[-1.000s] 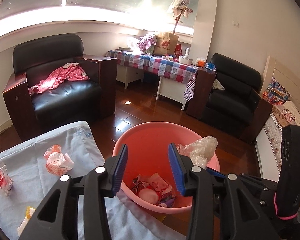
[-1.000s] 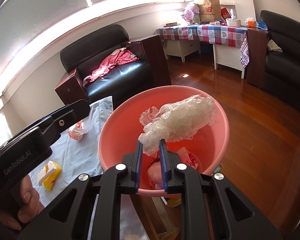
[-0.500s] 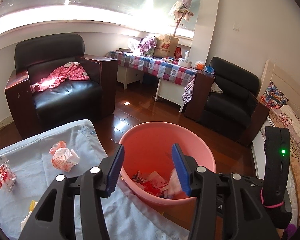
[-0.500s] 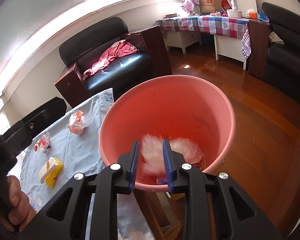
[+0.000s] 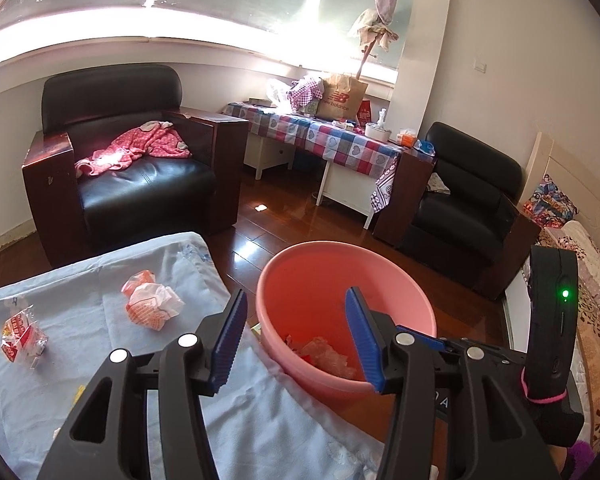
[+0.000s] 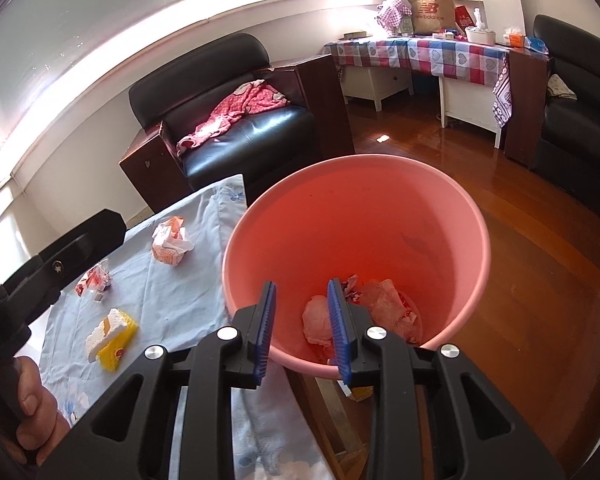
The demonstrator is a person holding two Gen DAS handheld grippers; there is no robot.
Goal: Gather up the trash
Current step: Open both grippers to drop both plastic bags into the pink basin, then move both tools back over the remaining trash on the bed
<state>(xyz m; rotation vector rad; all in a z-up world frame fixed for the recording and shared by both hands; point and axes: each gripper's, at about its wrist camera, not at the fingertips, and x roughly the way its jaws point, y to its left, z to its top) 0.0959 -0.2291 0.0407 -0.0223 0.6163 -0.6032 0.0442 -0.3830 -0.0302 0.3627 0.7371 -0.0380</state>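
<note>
A pink basin stands beside a table draped in light blue cloth. A clear plastic bag and other wrappers lie at its bottom. My right gripper hangs open over the basin's near rim, nothing between its blue pads. My left gripper is open and empty over the cloth's edge, next to the basin. On the cloth lie a crumpled orange-and-white wrapper, a red-and-white packet and a yellow-and-white packet.
A black armchair with a pink garment stands behind the table. Farther back are a table with a checked cloth and a second black armchair. A bed lies at the right. A hand holds the left gripper's handle.
The right gripper let go of the clear plastic bag, which dropped into the basin. The left gripper drew back and left from over the basin, its jaws a little wider.
</note>
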